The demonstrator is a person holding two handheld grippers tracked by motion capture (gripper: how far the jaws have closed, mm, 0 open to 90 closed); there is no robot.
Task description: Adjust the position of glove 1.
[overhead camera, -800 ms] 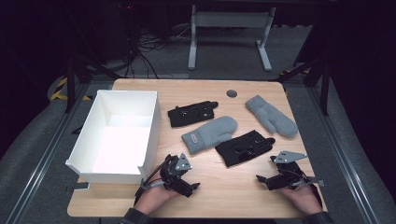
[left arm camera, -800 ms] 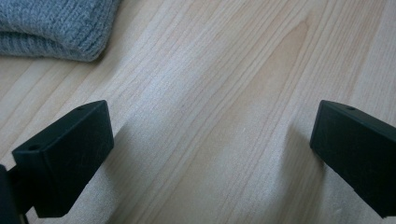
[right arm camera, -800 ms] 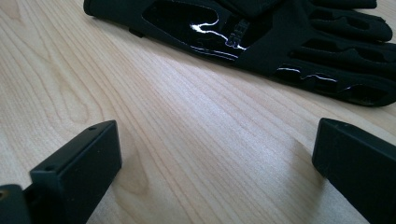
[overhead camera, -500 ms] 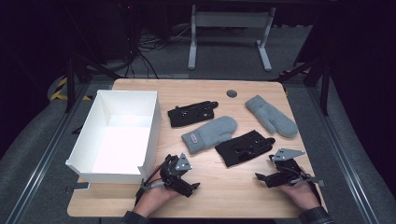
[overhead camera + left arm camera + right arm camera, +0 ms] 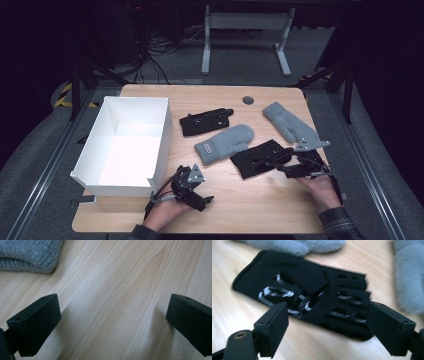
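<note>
where the white box (image 5: 127, 145) takes the table's left edge, my left gripper (image 5: 192, 192) rests wide open on bare wood beside it; rightward, my right gripper (image 5: 292, 167) gapes over the near black glove (image 5: 257, 157), its fingertip end.

No legible text, numbers or brand names. Small pale label patch on cuff of grey mitten (image 5: 225, 143), counter centre: lettering too small to read. Silver-white printed markings on black glove (image 5: 307, 293) at 12 o'clock from right gripper fingers (image 5: 274, 327): motion-blurred, unreadable. Second black glove (image 5: 206, 121): pale marks, indistinct.
</note>
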